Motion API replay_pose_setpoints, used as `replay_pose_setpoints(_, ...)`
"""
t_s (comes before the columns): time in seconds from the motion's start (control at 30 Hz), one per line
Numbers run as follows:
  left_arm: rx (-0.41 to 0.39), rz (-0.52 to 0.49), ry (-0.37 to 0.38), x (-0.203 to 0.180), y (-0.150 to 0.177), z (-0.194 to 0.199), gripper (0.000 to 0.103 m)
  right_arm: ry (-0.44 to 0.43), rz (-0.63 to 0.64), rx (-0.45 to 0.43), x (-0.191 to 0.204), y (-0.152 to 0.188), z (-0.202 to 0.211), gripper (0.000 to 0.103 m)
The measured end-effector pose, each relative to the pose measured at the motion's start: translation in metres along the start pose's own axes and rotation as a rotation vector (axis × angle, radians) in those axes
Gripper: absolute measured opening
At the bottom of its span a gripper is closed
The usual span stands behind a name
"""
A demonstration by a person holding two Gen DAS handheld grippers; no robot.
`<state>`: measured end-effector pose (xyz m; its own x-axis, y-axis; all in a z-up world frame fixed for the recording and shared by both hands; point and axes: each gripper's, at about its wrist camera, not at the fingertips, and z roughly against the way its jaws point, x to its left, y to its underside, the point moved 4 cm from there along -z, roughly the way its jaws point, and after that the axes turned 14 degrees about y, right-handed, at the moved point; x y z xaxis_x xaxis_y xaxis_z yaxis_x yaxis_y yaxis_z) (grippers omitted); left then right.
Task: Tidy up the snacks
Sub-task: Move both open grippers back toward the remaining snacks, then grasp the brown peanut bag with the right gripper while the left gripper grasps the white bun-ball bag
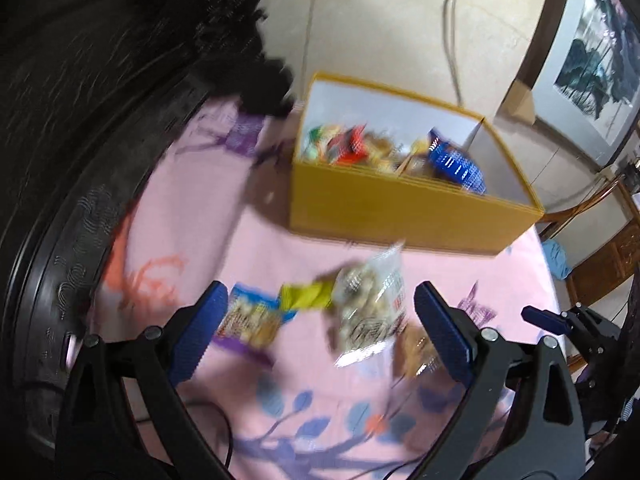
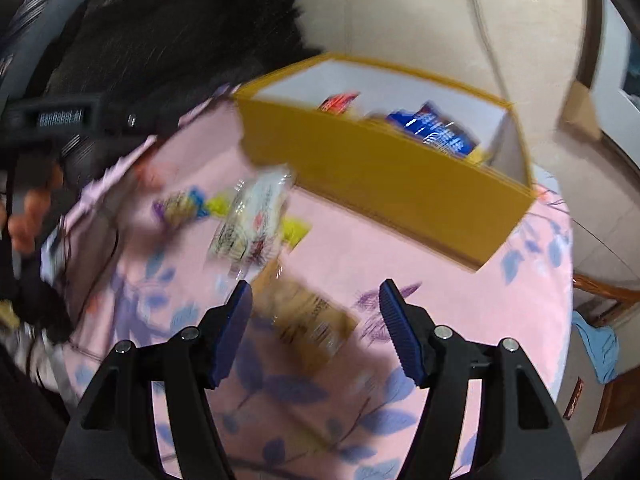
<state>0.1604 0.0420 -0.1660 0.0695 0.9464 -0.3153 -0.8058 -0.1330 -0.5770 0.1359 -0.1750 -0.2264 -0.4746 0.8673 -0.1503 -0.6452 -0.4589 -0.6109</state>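
A yellow box [image 1: 400, 208] with a white inside stands on the pink tablecloth and holds several snack packs, among them a blue one [image 1: 456, 164]. It also shows in the right wrist view [image 2: 380, 176]. In front of it lie a clear bag of nuts [image 1: 372, 308], a yellow-green packet [image 1: 306, 294], a blue-edged snack pack [image 1: 252, 320] and a brown packet [image 1: 416, 354]. My left gripper [image 1: 320, 328] is open above these packs. My right gripper [image 2: 316, 328] is open over the brown packet [image 2: 308, 316], with the clear bag [image 2: 252, 228] beyond it. Both views are blurred.
The pink floral tablecloth [image 2: 460, 320] covers a round table. A black fuzzy garment [image 1: 100, 100] fills the left side. A white cable [image 1: 452, 40] runs down the beige wall. Wooden furniture [image 1: 600, 248] and a blue cloth [image 2: 596, 344] stand to the right of the table.
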Motion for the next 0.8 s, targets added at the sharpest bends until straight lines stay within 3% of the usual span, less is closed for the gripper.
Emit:
replay_pose_setpoints(0.33,0.074,0.086,-0.046,0.037,0.059,0.011,0.096,-0.038,0.148,0.004,0.032,0.024,-0.021,0.066)
replay_pose_setpoints(0.67,0.096,0.097,-0.033,0.038,0.067,0.008,0.096,-0.046,0.399,0.022,0.046,0.008,-0.077,0.066)
replay_pose_setpoints(0.73,0.103,0.094,-0.031,0.036,0.068,0.006,0.096,-0.081,0.39,0.073,0.044,0.007,-0.091,0.067)
replay_pose_setpoints(0.8,0.109,0.091,-0.027,0.035,0.068,0.003,0.096,-0.129,0.303,0.114,0.035,0.004,-0.098,0.065)
